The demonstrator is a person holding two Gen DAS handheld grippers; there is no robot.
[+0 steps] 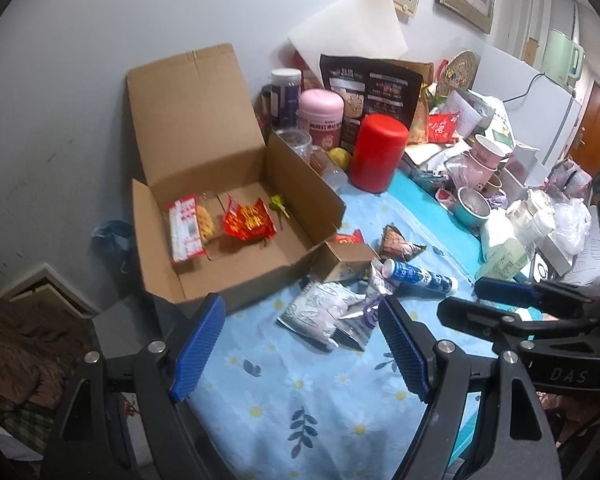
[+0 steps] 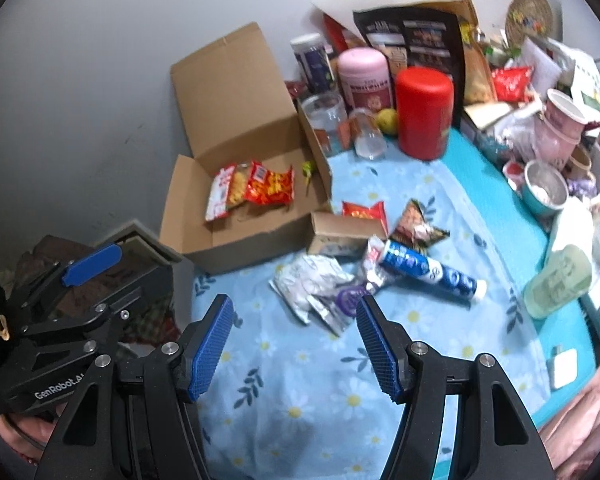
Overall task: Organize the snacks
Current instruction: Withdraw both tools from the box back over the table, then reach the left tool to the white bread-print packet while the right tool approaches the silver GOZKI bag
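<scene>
Both hand-held grippers, left (image 1: pixel 302 350) and right (image 2: pixel 294 346), gape empty; silver snack packets (image 2: pixel 320 288) lie just ahead, cardboard box (image 1: pixel 236 216) beyond-left.

Your black left gripper with ribbed blue pads (image 1: pixel 300 346) points steeply downward, jaws parted with nothing between them. Your matching black right gripper with ribbed blue pads (image 2: pixel 294 346) sits close beside it, angled down alike, jaws apart and empty.
</scene>
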